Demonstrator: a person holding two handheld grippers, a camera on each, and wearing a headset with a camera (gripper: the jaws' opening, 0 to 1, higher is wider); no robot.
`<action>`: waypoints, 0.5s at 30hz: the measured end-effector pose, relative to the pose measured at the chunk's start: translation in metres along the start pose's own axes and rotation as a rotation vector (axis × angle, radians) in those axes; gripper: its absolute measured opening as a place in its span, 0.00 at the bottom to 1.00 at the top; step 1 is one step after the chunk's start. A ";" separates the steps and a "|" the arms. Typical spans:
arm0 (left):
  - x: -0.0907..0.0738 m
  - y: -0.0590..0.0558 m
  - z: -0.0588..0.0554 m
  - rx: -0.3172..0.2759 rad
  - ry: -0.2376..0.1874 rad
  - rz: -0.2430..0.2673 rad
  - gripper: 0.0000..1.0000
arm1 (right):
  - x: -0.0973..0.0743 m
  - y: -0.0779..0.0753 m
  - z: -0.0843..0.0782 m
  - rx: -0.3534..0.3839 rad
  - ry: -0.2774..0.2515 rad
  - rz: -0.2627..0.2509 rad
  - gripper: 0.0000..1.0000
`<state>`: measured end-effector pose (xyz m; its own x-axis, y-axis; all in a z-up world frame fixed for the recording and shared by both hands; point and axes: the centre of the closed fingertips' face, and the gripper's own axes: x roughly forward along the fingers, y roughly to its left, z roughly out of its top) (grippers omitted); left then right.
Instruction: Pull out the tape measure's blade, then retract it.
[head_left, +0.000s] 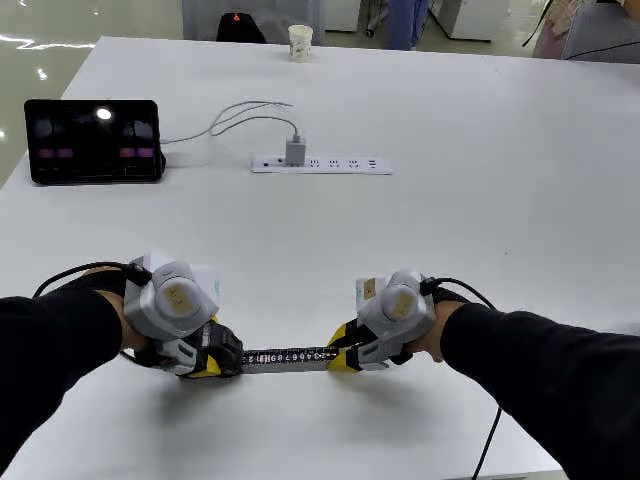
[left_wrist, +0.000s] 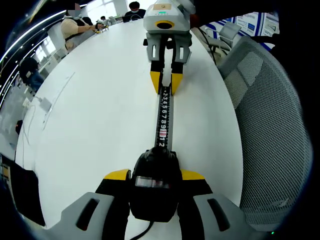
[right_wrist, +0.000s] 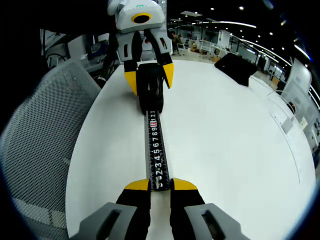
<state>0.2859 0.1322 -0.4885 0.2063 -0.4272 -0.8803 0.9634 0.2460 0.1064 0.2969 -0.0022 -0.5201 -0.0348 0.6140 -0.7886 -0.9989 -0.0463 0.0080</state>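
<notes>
Head view: left claw (head_left: 218, 352) clamps the black tape measure case (head_left: 226, 350); right claw (head_left: 338, 350) pinches the tip of the numbered steel blade (head_left: 288, 356). Blade judged thin and springy; grip it at the end hook.

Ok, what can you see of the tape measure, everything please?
The tape measure has a black case, plastic by its look, clamped between the left gripper's yellow-tipped jaws. Its blade is partly pulled out: dark with pale numerals and one red mark. It runs straight to the right gripper, which pinches its end. The whole thing sits on or just over the white table; I cannot tell which.
</notes>
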 end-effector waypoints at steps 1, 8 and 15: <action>0.000 0.000 0.000 0.000 0.000 0.000 0.31 | -0.001 0.000 -0.001 0.002 0.003 0.000 0.11; 0.000 0.000 0.000 0.002 0.001 0.000 0.31 | -0.003 0.001 -0.006 0.004 0.006 -0.002 0.11; 0.000 0.000 0.000 0.001 0.002 -0.001 0.31 | -0.005 0.001 -0.009 0.011 0.010 -0.004 0.11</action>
<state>0.2856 0.1322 -0.4889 0.2054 -0.4260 -0.8811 0.9637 0.2450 0.1062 0.2962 -0.0126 -0.5217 -0.0307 0.6064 -0.7946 -0.9993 -0.0352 0.0118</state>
